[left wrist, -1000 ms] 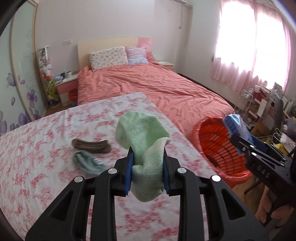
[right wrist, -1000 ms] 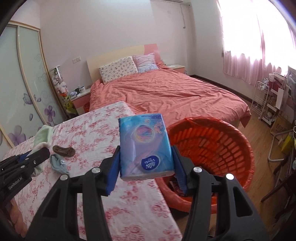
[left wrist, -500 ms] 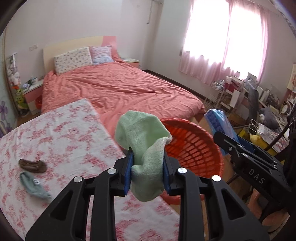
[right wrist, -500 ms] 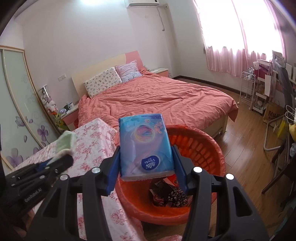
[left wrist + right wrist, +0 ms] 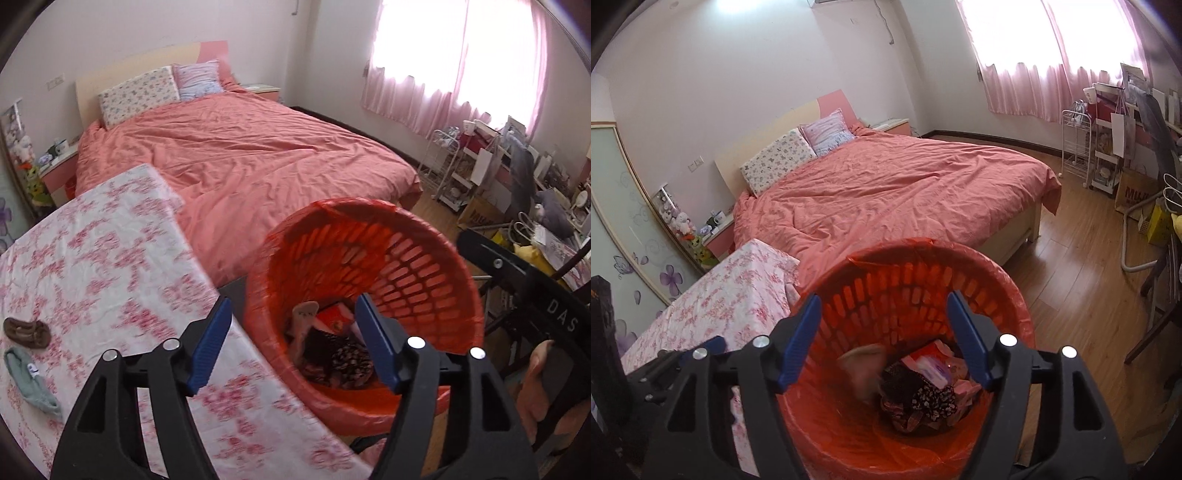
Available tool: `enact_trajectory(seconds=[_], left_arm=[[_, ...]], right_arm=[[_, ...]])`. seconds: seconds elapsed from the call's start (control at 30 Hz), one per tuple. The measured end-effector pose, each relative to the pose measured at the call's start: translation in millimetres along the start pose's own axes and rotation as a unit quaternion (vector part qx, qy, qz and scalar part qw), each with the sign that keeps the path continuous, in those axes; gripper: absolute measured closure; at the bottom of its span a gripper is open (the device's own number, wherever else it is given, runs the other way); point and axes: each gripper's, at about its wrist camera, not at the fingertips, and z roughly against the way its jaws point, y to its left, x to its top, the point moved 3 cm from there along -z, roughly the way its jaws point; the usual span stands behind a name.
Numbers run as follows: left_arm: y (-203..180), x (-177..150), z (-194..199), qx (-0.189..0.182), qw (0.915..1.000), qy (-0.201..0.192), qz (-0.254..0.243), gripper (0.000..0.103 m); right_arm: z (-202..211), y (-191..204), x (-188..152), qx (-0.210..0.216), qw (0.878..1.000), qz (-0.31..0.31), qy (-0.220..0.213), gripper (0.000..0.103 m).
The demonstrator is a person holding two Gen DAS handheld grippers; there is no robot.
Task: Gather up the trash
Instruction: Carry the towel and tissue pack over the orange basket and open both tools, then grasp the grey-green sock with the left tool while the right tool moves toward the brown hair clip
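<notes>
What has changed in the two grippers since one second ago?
Both grippers swung over the orange slatted plastic basket. The left gripper let go of its green cloth; the right gripper released its blue packet. Both jaws are opening, empty. The brown and grey socks stayed on the floral tablecloth.

The left gripper (image 5: 293,339), which clamped a green cloth a moment ago, now has its jaws opening with nothing between them. The right gripper (image 5: 882,338) no longer holds the blue tissue pack; its jaws are opening and empty too. Both views have swung from the floral table (image 5: 92,266) to over the orange basket (image 5: 1004,295).
</notes>
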Motion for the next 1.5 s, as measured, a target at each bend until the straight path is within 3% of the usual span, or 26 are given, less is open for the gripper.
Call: enact_trajectory(seconds=[0.2, 0.37, 0.53, 0.63, 0.73, 0.9, 0.97, 1.07, 1.23, 1.4, 1.5], left_arm=[[42, -27, 28, 0.075, 0.9971, -0.012, 0.005, 0.028], [96, -46, 47, 0.135, 0.9899, -0.008, 0.043, 0.027], [167, -73, 59, 0.206, 0.9705, 0.014, 0.124, 0.027], [197, -82, 58, 0.217, 0.9613, 0.027, 0.168, 0.027], [211, -85, 53, 0.209, 0.9583, 0.033, 0.192, 0.035], [208, -83, 50, 0.192, 0.9639, 0.02, 0.184, 0.081], [210, -84, 54, 0.186, 0.9662, 0.015, 0.178, 0.089], [226, -95, 68, 0.185, 0.9655, 0.013, 0.183, 0.091], [276, -121, 94, 0.202, 0.9555, 0.012, 0.215, 0.091], [314, -139, 115, 0.218, 0.9471, 0.013, 0.235, 0.091], [325, -143, 118, 0.209, 0.9466, 0.014, 0.245, 0.088]], right_arm=[[0, 20, -22, -0.018, 0.999, 0.035, 0.009, 0.033], [7, 53, -38, -0.012, 0.997, 0.071, 0.013, 0.032], [7, 89, -57, 0.005, 0.995, 0.099, 0.03, 0.032], [5, 111, -68, 0.014, 0.993, 0.113, 0.04, 0.032], [5, 131, -78, 0.02, 0.99, 0.13, 0.045, 0.032], [3, 163, -89, 0.03, 0.986, 0.157, 0.052, 0.032], [3, 173, -92, 0.034, 0.984, 0.166, 0.053, 0.032], [0, 191, -99, 0.042, 0.981, 0.182, 0.058, 0.032], [-10, 225, -113, 0.064, 0.973, 0.208, 0.073, 0.032], [-32, 277, -123, 0.107, 0.965, 0.223, 0.092, 0.032], [-50, 313, -124, 0.128, 0.958, 0.235, 0.1, 0.032]])
